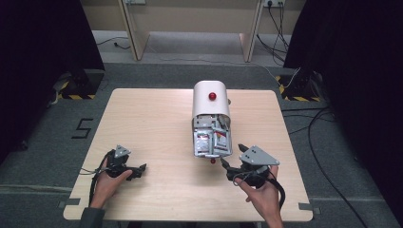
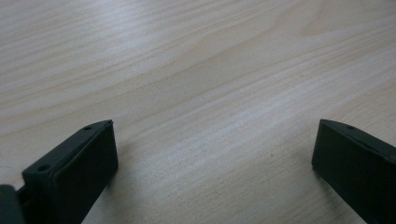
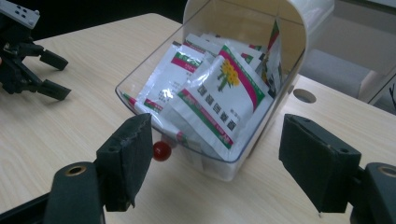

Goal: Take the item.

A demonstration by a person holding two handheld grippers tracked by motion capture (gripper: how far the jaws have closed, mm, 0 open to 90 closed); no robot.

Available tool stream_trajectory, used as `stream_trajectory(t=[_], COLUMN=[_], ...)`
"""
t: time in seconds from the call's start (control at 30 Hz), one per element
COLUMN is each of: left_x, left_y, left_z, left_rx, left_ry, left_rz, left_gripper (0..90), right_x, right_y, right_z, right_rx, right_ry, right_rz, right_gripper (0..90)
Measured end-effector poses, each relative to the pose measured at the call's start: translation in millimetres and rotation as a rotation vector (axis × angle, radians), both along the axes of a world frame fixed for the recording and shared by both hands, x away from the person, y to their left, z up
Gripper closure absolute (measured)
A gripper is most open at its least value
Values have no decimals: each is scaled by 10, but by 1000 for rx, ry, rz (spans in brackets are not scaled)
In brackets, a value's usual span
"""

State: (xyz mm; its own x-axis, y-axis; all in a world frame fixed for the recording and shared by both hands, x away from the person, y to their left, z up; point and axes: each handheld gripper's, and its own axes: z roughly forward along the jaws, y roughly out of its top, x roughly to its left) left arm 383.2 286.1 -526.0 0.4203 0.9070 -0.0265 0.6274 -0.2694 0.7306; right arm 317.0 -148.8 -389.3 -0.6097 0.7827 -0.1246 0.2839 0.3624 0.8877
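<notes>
Resting low over the near left part of the wooden table (image 1: 157,128), the left gripper (image 1: 138,171) is held in the person's left hand (image 1: 107,183), its 2 black jaws pointing toward the middle of the table. In the left gripper view those jaws stand wide apart, 1 at each bottom corner, with bare wood grain between them; they hold nothing, and I cannot tell whether their tips touch the tabletop.

The right gripper (image 3: 215,172) sits at the near right, gripped by the right hand (image 1: 263,197), with a grey three-cornered plate (image 1: 259,155) on top. Its jaws are also spread wide and carry nothing. In the right gripper view they frame the near end of a container (image 1: 210,126): a box with a clear lower tray (image 3: 140,81) and a white rounded cover (image 1: 209,97) that bears a red button (image 1: 212,96) on top. The left jaw's tip is just beside a small red knob (image 3: 162,151) at the tray's front lower edge, close to it but apparently not touching; the right jaw stands off the tray's other side, apart from it.

Inside the tray lie several white sachets (image 3: 219,100) with red and green bands and a yellow flower print, stacked loosely and leaning against one another.

The container stands near the centre of the table, slightly to the right, its open clear end facing the person. The left gripper appears farther off at the upper left of the right gripper view, jaws parted.
</notes>
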Motion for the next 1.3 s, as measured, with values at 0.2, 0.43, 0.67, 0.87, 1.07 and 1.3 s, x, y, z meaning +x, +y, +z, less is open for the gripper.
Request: stream_trajectory(t=[0.2,0.43,0.67,0.87,1.07,1.3], left_x=[0,0,0,0,0,0], left_y=[0,0,0,0,0,0], left_z=[0,0,-1,-1,-1,-1], left_rx=[0,0,0,0,0,0], left_ry=[0,-1,0,-1,0,-1], left_rz=[0,0,0,0,0,0], left_gripper=[0,0,0,0,0,0], right_x=[89,152,234,289,324,338], right_y=[80,187,278,288,324,280], right_z=[5,-11,-26,-47,-73,-69], right_rx=[-5,-22,-34,-46,-79,-92], right_ry=[1,3,4,2,-4,-17], right_rz=[10,24,34,24,17,-7], right_gripper=[275,279,305,331,348,357])
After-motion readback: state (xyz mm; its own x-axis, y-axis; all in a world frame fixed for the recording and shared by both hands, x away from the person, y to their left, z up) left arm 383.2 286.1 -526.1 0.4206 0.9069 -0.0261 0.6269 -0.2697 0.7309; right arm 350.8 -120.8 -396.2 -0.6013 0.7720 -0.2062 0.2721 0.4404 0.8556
